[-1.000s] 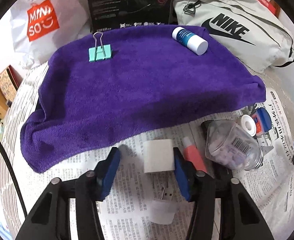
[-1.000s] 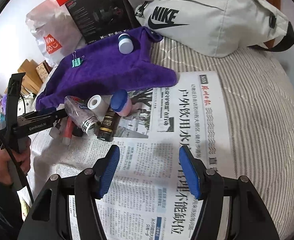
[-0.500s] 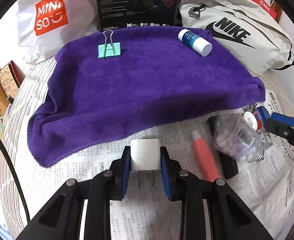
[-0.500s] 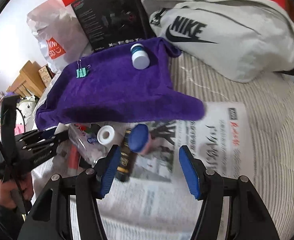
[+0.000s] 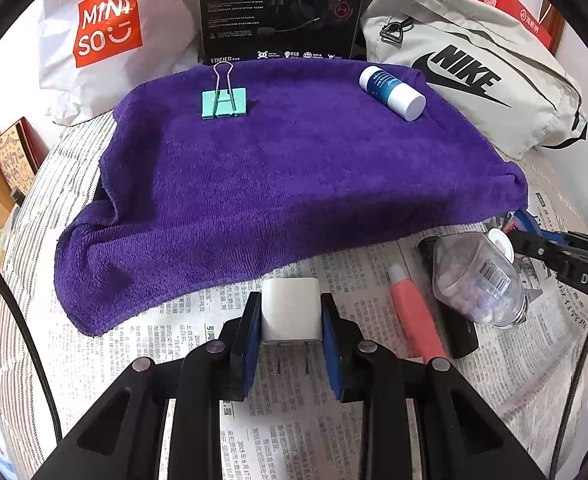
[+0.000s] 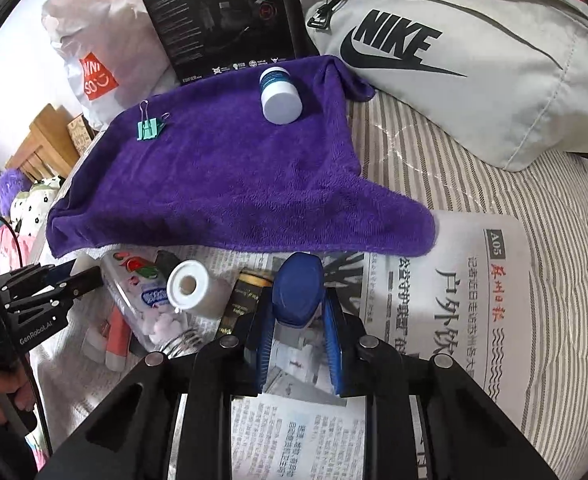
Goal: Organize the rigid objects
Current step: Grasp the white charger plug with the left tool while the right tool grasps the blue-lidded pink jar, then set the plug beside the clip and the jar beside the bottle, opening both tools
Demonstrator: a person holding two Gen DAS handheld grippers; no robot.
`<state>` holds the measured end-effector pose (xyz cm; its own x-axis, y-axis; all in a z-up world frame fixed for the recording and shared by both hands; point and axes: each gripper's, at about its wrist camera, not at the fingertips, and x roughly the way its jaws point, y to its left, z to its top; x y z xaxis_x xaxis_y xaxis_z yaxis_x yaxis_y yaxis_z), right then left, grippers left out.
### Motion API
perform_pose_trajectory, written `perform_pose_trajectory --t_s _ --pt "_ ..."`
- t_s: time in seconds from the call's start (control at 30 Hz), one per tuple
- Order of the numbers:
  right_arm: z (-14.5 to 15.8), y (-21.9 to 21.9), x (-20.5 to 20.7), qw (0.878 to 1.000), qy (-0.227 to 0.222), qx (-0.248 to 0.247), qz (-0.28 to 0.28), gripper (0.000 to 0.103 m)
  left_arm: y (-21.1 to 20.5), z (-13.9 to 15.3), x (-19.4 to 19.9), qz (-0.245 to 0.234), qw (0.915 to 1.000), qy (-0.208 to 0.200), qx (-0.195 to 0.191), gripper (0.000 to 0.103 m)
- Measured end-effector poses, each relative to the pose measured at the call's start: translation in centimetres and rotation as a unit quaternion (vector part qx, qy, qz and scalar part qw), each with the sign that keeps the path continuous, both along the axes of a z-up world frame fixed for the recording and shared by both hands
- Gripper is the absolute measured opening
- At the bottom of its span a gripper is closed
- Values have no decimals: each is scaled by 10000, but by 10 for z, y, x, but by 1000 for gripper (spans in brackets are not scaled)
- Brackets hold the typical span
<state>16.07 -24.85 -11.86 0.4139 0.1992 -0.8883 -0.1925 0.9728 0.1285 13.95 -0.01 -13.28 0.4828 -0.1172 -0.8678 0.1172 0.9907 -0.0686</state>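
My left gripper (image 5: pixel 290 312) is shut on a white plug adapter (image 5: pixel 290 307), held just above the newspaper (image 5: pixel 133 344) at the near edge of the purple towel (image 5: pixel 285 184). A green binder clip (image 5: pixel 224 101) and a blue-and-white bottle (image 5: pixel 392 92) lie on the towel. My right gripper (image 6: pixel 298 312) is shut on a blue-capped bottle (image 6: pixel 297 294) standing on the newspaper (image 6: pixel 474 300) in front of the towel (image 6: pixel 229 184). The clip (image 6: pixel 148 128) and the white-capped bottle (image 6: pixel 279 94) also show in the right wrist view.
Beside the held bottle lie a white tape roll (image 6: pixel 191 290), a dark gold-capped bottle (image 6: pixel 241 300), a clear bottle of pills (image 5: pixel 480 280) and a coral tube (image 5: pixel 412 312). A Nike bag (image 5: pixel 478 76), black box (image 5: pixel 281 8) and Miniso bag (image 5: pixel 105 28) stand behind the towel.
The left gripper closed on the white plug adapter and lifted it. The right gripper moved forward to the pile and closed on the blue-capped bottle.
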Motion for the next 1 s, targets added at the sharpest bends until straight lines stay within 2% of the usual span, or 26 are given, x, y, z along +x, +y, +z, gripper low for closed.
perform_pose_trajectory --t_s 0.33,0.53,0.7,0.83,1.0 --pt "-2 -3 0 10000 -28 34 -18 21 2 1 -3 2 10000 -8 -81 26" --pt "13 -18 -14 9996 -79 253 -70 21 16 7 -16 89 9991 18 -407 26" --pt "36 -21 -17 9991 -254 328 17 21 29 27 -25 145 9985 -156 -511 26" --pt "55 -12 -3 9985 -449 268 176 21 39 48 -21 134 9973 -308 -657 26" --pt "57 6 43 9981 -434 222 371 21 45 67 8 164 9977 -454 -466 26"
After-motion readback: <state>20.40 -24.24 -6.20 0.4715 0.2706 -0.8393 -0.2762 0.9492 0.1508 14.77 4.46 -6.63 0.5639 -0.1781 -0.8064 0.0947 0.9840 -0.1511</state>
